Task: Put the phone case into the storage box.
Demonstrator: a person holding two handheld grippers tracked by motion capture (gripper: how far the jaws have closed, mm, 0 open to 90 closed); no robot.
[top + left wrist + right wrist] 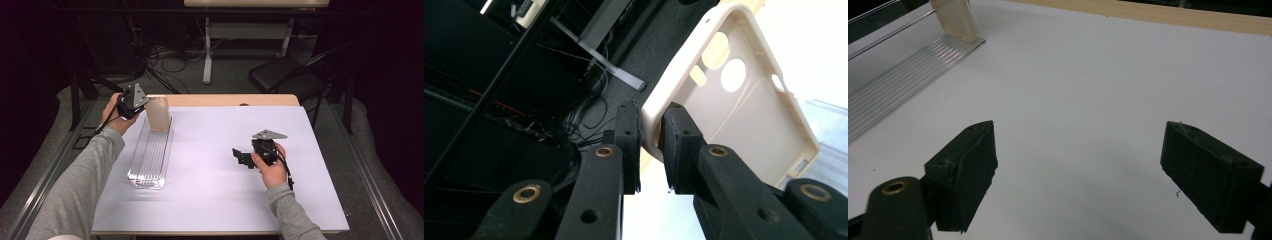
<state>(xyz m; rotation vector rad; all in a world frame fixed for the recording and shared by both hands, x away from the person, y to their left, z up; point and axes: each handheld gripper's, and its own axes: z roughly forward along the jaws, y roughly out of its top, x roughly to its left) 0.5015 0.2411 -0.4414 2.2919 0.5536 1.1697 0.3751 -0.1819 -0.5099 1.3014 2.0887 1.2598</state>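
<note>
Near right on the white tabletop (215,200), the right tongs (239,156) rest low with their jaws spread wide and nothing between them. Farther off at the left, a clear ribbed tray (150,157) runs from near to far. At its far end the left tongs (650,145) pinch the rim of a beige phone case (744,120), held upright.

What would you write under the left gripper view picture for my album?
The left tool pinches the rim of a beige phone case, holding it up.
</note>
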